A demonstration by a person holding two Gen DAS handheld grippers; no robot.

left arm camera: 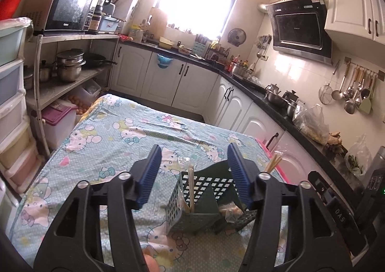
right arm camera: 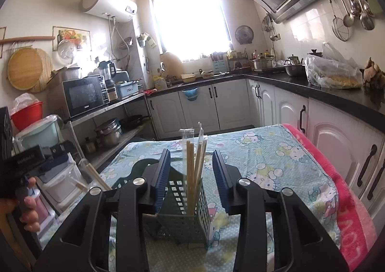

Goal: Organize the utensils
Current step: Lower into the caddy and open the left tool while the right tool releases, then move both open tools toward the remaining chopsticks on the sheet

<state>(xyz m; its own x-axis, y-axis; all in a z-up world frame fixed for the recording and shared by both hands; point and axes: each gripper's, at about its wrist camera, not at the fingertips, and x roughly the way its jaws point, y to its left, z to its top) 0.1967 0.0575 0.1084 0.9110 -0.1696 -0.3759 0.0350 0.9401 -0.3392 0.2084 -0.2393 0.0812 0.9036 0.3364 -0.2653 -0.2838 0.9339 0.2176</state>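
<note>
A green perforated utensil holder stands on the cartoon-print tablecloth. My left gripper is open, its blue pads wide apart above the holder, touching nothing. A wrapped chopstick leans in the holder's near compartment, and more chopsticks stick up at the right. In the right wrist view my right gripper is open around a bundle of chopsticks that stands upright in the holder. The pads do not touch the bundle. Another wrapped pair leans out at the left.
A person's hand holds the left gripper's body at the left edge. A pink towel lines the table's right side by white cabinets. A shelf with pots and stacked plastic drawers stand left of the table.
</note>
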